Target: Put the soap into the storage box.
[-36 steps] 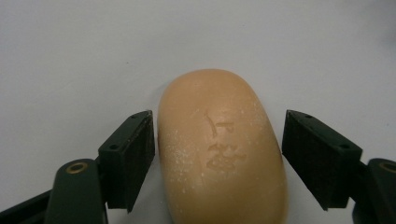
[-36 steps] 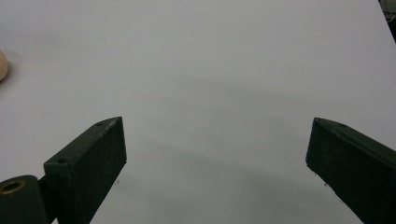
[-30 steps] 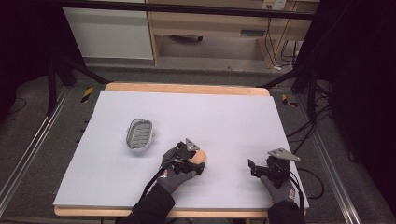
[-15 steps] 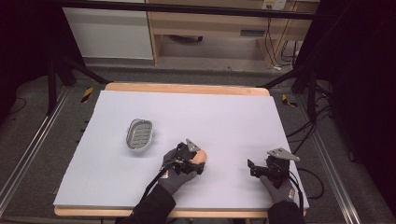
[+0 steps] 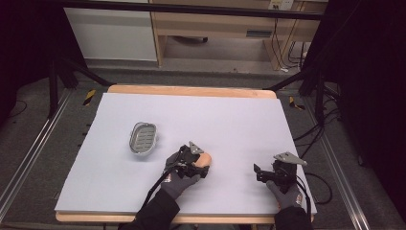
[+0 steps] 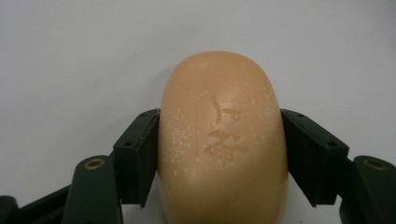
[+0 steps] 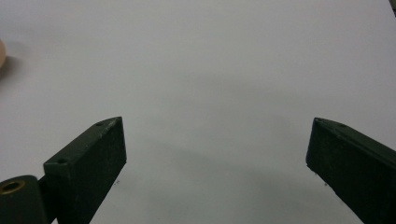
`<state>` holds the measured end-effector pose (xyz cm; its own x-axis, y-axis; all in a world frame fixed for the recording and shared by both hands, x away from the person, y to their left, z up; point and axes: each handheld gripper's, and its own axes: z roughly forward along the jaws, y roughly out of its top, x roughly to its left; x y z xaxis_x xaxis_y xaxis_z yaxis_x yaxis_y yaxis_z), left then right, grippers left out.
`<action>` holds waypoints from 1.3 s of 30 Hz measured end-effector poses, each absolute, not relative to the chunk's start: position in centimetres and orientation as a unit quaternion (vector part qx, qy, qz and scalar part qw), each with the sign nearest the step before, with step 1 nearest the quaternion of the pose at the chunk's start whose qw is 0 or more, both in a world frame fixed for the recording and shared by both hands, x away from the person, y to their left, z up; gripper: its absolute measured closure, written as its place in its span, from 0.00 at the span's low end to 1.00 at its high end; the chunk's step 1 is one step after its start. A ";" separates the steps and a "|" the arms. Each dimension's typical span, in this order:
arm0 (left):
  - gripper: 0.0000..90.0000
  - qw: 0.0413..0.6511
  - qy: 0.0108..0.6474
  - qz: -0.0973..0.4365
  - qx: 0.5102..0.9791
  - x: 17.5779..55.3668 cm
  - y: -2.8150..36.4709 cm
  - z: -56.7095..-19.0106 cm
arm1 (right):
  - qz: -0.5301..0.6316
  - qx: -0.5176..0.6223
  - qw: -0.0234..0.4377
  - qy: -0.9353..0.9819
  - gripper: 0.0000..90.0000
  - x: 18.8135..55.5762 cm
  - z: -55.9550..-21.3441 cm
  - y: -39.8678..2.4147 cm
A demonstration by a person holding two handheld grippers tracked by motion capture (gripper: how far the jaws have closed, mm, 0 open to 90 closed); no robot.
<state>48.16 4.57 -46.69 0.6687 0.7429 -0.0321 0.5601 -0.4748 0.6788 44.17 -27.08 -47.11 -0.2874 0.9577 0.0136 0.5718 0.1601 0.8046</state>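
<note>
An orange bar of soap [image 6: 222, 140] with a stamped mark lies on the white table cover, and my left gripper [image 6: 219, 154] is shut on it, both black jaws pressed to its sides. From above, the soap [image 5: 205, 158] pokes out past the left gripper [image 5: 194, 163] near the front middle of the table. A grey oval soap dish [image 5: 143, 137] with a ribbed bottom sits apart, to the left and a little farther back. My right gripper [image 5: 261, 173] rests at the front right, open, with bare table between its jaws [image 7: 217, 154].
The white cover [image 5: 230, 120] spans the wooden table, whose edge [image 5: 191, 90] shows at the back. Cables trail from both grippers over the front edge. Dark frame legs and a metal rail [image 5: 28, 158] flank the table on the floor.
</note>
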 end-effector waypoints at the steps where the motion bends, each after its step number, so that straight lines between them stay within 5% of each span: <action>1: 0.35 0.342 0.382 0.136 0.848 48.1 4.8 -46.2 | 0.365 0.536 0.263 0.714 0.06 44.2 -47.1 -27.1; 39: 0.35 0.378 0.414 0.174 0.809 47.2 14.4 -41.2 | 0.358 0.534 0.263 0.719 0.05 44.2 -47.2 -26.9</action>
